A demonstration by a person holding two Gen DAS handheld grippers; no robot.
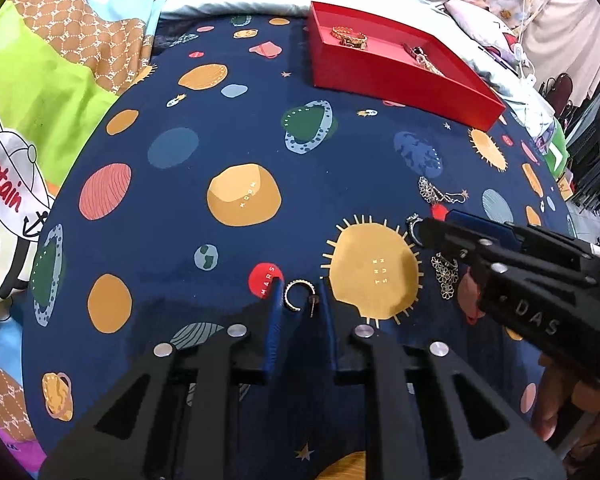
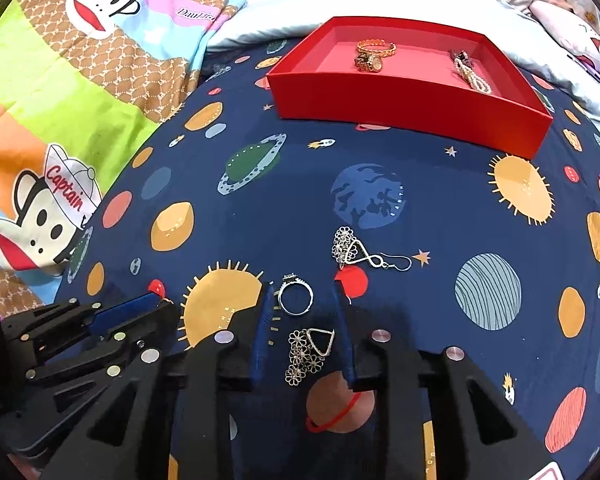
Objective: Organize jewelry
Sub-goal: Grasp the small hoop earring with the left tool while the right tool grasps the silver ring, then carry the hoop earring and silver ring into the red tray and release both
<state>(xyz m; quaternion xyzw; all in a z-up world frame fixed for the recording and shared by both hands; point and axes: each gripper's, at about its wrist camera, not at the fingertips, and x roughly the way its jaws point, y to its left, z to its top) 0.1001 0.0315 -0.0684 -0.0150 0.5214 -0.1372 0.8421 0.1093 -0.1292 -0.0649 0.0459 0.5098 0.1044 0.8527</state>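
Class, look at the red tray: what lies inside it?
Inside the red tray lie a gold bangle touching a gold watch, and a pearl strand with a dark piece at its end. The near wall hides part of the floor.

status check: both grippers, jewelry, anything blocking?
Left gripper open, straddling small gold hoop earring. Right gripper open around silver stone-set ring. Red cardboard tray ahead. Path unobstructed.

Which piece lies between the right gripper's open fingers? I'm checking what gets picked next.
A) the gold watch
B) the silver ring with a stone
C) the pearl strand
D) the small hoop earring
B: in the right wrist view the silver ring lies on the planet-print cloth between the right gripper fingertips, untouched.
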